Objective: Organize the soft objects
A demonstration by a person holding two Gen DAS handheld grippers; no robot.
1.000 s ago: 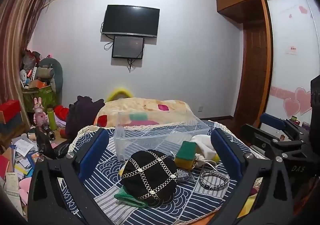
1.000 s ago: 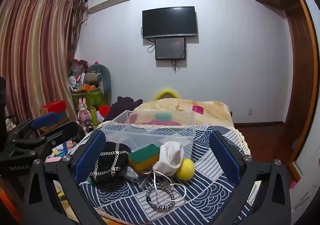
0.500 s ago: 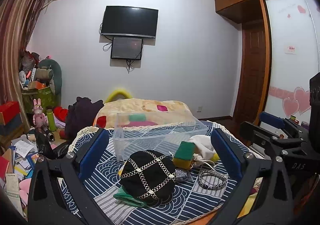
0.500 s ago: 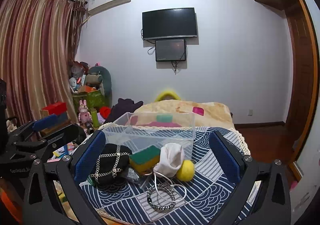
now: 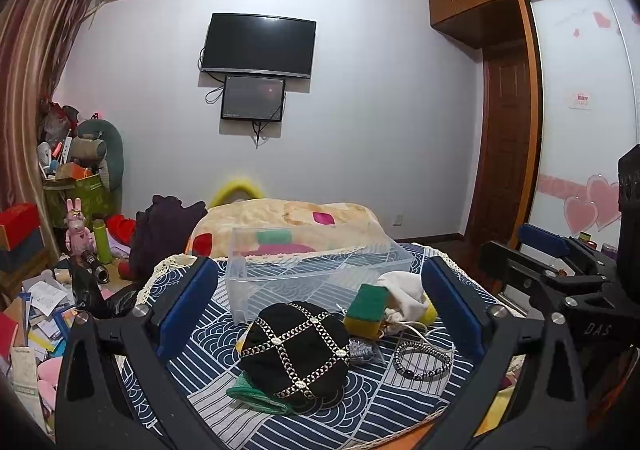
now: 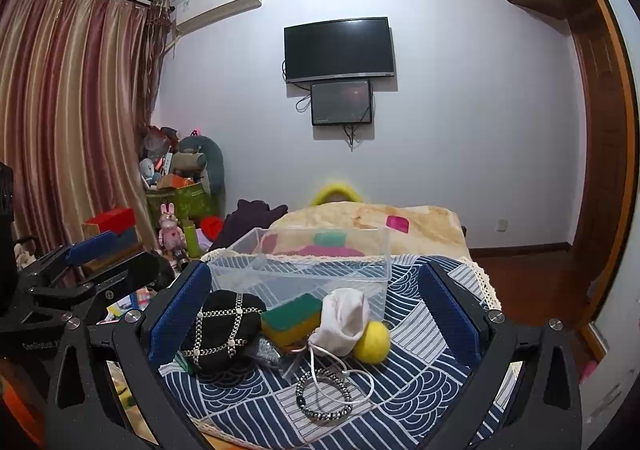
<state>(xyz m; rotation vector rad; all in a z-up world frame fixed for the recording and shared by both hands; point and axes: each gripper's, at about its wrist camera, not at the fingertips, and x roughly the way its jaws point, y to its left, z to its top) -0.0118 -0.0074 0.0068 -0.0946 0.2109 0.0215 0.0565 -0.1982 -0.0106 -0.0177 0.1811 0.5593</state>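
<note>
On a blue patterned cloth lie a black cap with a chain grid, a green-and-yellow sponge, a white drawstring pouch, a yellow ball and a bead bracelet. A clear plastic bin stands behind them. My left gripper is open and empty above the cap. My right gripper is open and empty above the sponge and pouch.
A green cloth sticks out under the cap. A small silver packet lies by the sponge. A blanket-covered bed is behind the bin. Clutter and boxes fill the floor at left. A wardrobe stands at right.
Both views have shifted only slightly; the objects on the cloth have not moved and both grippers stay open.
</note>
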